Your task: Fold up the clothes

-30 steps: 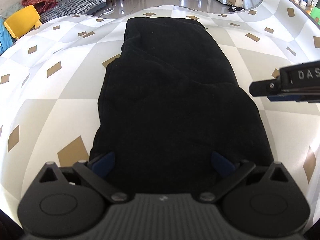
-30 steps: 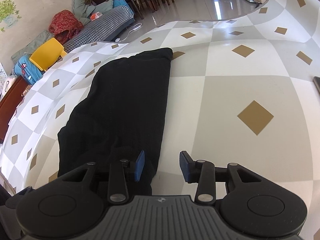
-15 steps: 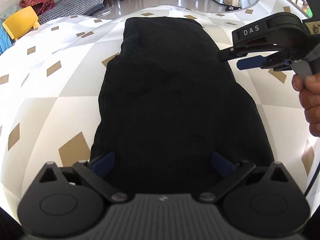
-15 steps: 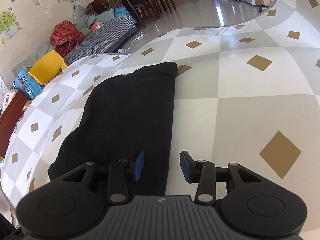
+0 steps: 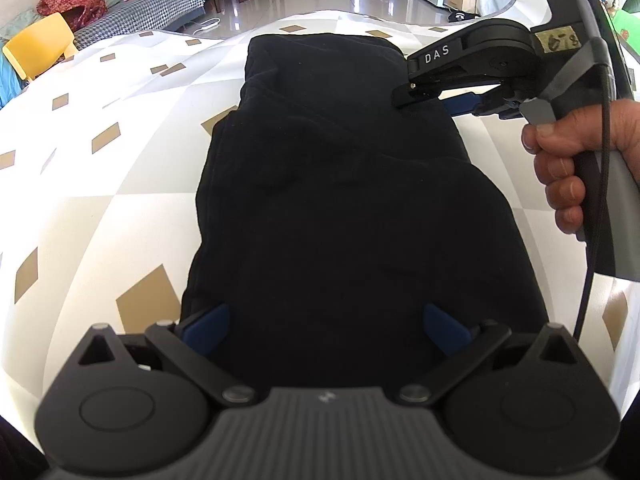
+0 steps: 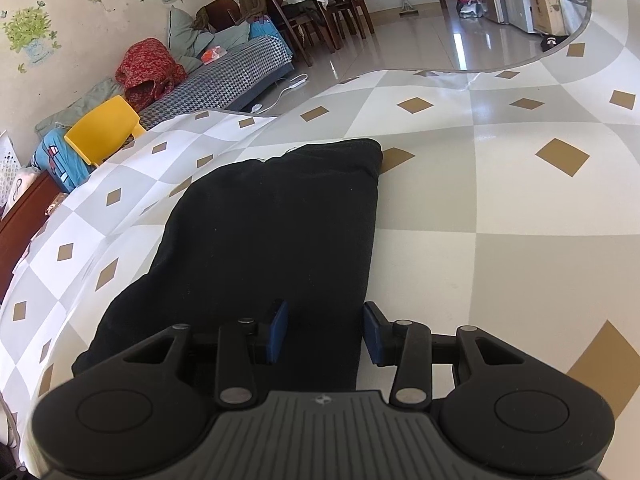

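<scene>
Left wrist view first: left gripper (image 5: 326,326) spread wide open, blue fingers (image 5: 206,326) sitting low over the near end of a black garment (image 5: 332,208), nothing pinched between them. Garment folded into a long strip, running straight ahead from between the fingers across a checkered tablecloth (image 5: 100,184) with tan diamonds. Up ahead and to the right, the right gripper (image 5: 430,100) reaching in over the strip's right edge near the far end, held by a hand (image 5: 580,168) wrapped around its grey handle; from this angle, can't tell for sure how far apart those fingers are. Yellow chair (image 5: 38,50) way off ahead to the left, past the table edge. Right wrist view next: right gripper (image 6: 324,332) partly open, a clear gap between the blue pads (image 6: 278,330), hovering right over the garment's (image 6: 264,248) right edge, with the left pad above black cloth and the right pad just about at the border with the tablecloth (image 6: 500,208). Not gripping anything. Garment stretches ahead and left from there.
</scene>
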{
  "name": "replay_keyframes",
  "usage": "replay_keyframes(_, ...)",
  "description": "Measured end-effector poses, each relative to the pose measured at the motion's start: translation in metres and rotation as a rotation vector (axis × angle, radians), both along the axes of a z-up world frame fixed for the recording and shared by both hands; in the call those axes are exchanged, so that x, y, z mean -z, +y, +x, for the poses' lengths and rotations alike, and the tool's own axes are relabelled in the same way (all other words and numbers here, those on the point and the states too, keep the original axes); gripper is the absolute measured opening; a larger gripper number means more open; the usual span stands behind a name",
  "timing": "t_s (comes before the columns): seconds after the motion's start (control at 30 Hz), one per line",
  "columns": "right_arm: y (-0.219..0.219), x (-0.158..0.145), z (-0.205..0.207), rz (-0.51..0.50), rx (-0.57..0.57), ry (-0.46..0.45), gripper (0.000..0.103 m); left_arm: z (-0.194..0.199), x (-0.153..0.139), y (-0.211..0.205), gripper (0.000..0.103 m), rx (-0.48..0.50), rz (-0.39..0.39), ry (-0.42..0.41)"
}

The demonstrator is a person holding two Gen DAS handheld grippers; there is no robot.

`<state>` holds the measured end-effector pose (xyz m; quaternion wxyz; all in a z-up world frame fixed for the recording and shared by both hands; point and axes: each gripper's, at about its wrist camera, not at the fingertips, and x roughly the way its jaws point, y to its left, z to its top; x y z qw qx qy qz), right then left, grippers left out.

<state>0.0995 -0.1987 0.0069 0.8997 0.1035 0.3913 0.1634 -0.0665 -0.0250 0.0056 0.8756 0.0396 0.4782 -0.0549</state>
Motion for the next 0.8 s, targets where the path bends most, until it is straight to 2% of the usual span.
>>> replay_keyframes(0.03, 0.001, 0.000, 0.001, -0.012, -0.001, -0.006, 0.033, 0.000, 0.000, 0.000, 0.103, 0.000, 0.000, -0.001)
replay_keyframes(0.1, 0.005, 0.001, 0.002, -0.044, -0.003, -0.015, 0.019, 0.000, 0.000, -0.001, 0.103, 0.000, 0.001, -0.001)
replay_keyframes(0.27, 0.009, 0.002, 0.000, -0.101, 0.006, -0.045, 0.002, -0.001, 0.000, -0.001, 0.103, 0.001, 0.000, -0.002)
replay_keyframes(0.73, -0.007, 0.002, 0.001, -0.161, 0.115, -0.064, 0.000, 0.001, -0.001, 0.007, 0.103, 0.006, -0.001, -0.002)
replay_keyframes(0.8, -0.014, 0.002, 0.003, -0.145, 0.148, -0.054, 0.000, 0.001, -0.001, 0.009, 0.103, 0.007, -0.001, -0.002)
